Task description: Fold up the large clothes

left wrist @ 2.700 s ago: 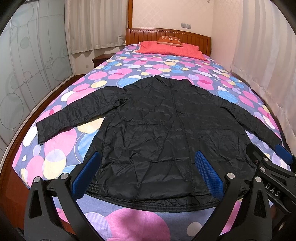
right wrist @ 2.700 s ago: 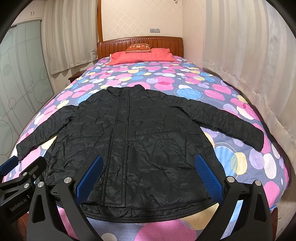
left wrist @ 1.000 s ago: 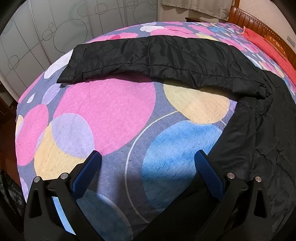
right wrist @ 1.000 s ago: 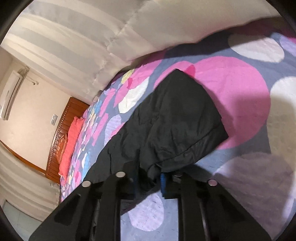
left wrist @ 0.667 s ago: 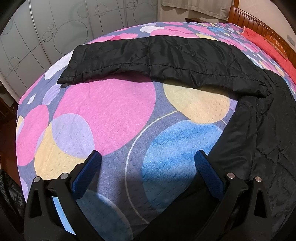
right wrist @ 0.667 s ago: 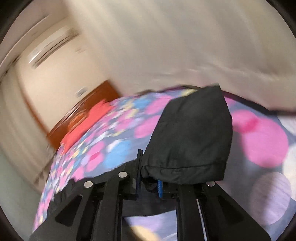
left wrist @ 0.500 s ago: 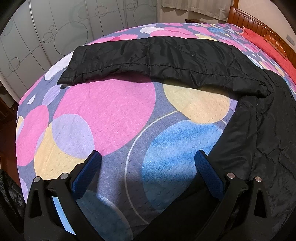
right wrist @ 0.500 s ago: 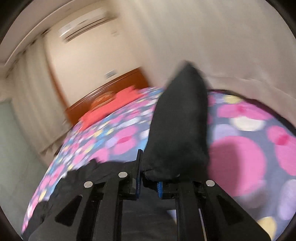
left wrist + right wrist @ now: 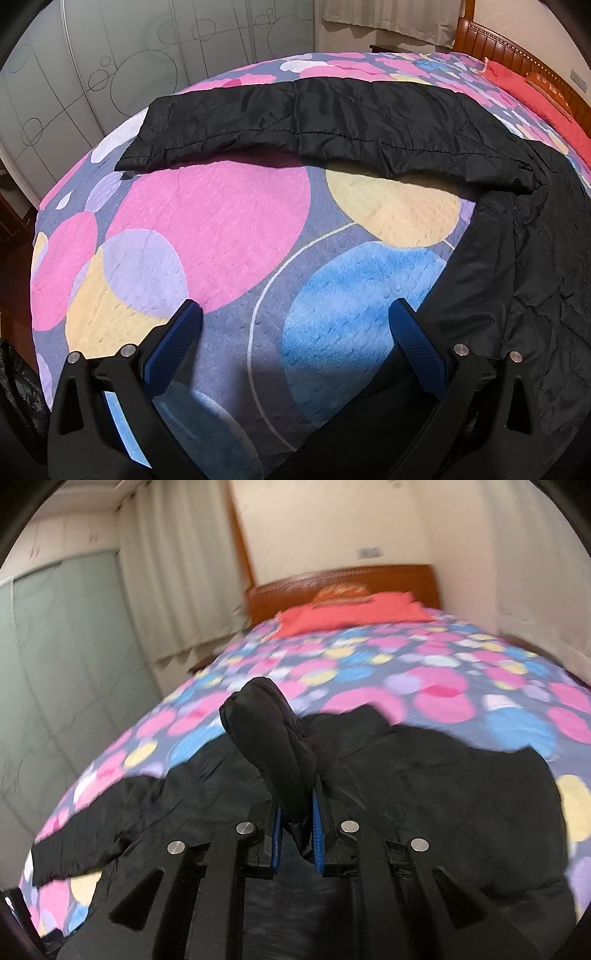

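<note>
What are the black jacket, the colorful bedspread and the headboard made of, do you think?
Jacket: probably thin nylon or polyester with padding; slightly shiny, crinkled, stitched in quilted lines. Bedspread: soft matte woven or quilted fabric, judging by its dimpled texture. Headboard: looks like reddish-brown varnished wood with ribbed grooves. Right gripper pinches a sleeve.

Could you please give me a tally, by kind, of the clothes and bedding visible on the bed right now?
Black jacket: 1
Patterned bedspread: 1
Red pillow: 1
Small orange cushion: 1
Total: 4
</note>
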{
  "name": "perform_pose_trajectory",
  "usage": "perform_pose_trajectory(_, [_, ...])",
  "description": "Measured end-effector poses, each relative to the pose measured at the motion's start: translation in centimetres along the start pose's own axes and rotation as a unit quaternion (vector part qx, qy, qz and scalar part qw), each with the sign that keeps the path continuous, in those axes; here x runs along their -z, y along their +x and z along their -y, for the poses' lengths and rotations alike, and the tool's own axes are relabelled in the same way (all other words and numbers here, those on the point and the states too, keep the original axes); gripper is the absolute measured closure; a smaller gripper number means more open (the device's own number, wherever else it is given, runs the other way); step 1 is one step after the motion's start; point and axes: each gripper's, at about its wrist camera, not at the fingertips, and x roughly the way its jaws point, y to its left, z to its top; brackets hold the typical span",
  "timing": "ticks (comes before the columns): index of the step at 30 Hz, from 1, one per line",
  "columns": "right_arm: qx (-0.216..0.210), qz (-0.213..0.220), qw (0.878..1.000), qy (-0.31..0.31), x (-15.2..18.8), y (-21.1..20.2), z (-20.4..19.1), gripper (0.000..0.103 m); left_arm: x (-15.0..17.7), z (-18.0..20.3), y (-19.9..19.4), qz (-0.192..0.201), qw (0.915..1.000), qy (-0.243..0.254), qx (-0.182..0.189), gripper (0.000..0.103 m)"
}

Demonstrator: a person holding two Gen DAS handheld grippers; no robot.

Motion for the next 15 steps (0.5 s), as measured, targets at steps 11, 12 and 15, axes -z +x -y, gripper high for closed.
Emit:
perform_pose_trajectory(11, [0.004, -0.142, 0.988, -0.058, 4.9, 6.0, -4.7, 0.056, 0.2, 0.1, 0.1, 0.003, 1.0000, -0.002, 0.002, 0.002])
perform_pose_trajectory(12, [-0.007, -0.143, 0.988, -0.058, 4.8, 5.8, -5.0, 0.048, 0.2, 0.1, 0.1, 0.003, 1.0000, -0.002, 0.002, 0.002])
perform_pose_trajectory(15, [-0.058, -0.141, 0.988, -0.037, 4.4, 3.6, -4.8, 0.038, 0.3, 0.1, 0.0, 0.003, 1.0000, -0.002, 0.002, 0.002])
